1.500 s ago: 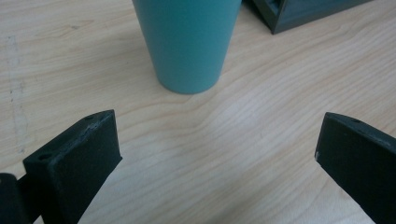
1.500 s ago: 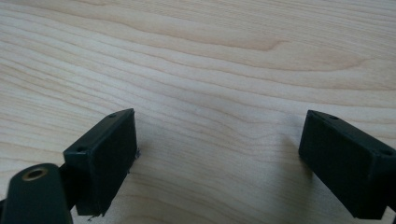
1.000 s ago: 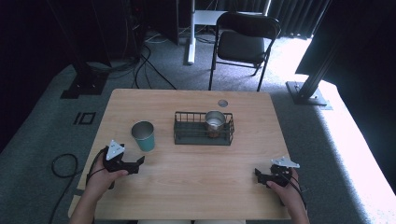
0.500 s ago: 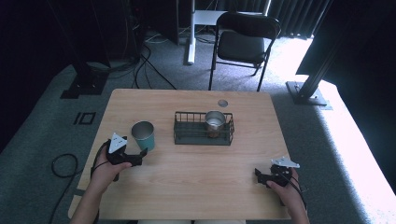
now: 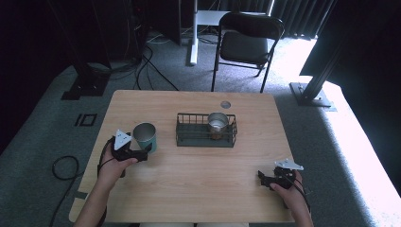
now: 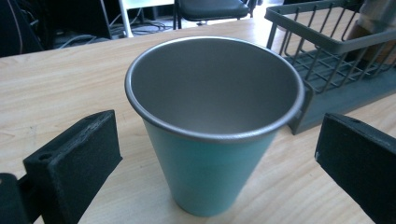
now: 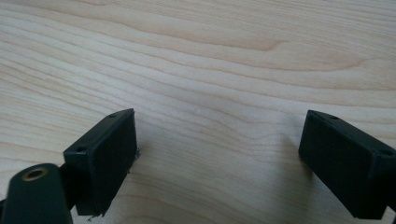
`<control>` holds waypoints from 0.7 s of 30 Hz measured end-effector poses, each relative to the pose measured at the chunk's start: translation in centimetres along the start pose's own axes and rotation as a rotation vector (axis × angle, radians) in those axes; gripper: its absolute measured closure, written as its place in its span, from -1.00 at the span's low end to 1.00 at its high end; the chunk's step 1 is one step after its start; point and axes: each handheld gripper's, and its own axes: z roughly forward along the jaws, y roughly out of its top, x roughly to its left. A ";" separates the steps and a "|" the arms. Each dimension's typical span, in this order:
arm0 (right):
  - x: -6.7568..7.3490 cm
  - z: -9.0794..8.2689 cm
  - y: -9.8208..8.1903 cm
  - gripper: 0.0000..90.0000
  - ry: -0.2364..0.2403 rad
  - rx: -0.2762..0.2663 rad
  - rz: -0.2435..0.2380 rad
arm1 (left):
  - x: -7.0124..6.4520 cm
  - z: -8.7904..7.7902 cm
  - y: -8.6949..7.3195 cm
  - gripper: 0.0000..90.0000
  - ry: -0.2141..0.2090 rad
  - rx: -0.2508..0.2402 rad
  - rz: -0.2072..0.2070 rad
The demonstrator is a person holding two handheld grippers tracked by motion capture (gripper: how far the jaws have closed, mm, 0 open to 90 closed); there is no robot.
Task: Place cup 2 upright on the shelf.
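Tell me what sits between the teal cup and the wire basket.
Nothing: in the high view a bare strip of table separates the teal cup from the wire basket. The left tongs straddle the cup, open.

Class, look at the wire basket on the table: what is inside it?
The basket holds one steel cup, upright at its right end; the rest shows bare wire floor. The cup's inside bottom cannot be made out.
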 end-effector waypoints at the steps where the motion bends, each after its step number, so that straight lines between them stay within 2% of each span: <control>1: 0.0 0.0 0.0 -0.76 0.000 0.000 0.000 | 0.0 0.1 0.1 -0.99 -0.001 -0.002 0.001; 7: 0.0 0.0 0.0 -0.76 0.000 0.000 0.000 | -0.1 0.5 0.8 -0.99 -0.016 -0.017 0.008; 15: 0.0 0.0 0.0 -0.76 0.000 0.000 0.000 | 0.0 1.4 1.2 -0.99 0.005 -0.023 0.027; 21: 0.0 0.0 0.0 -0.76 0.000 0.000 0.000 | 0.0 2.1 1.6 -0.99 -0.004 -0.027 0.028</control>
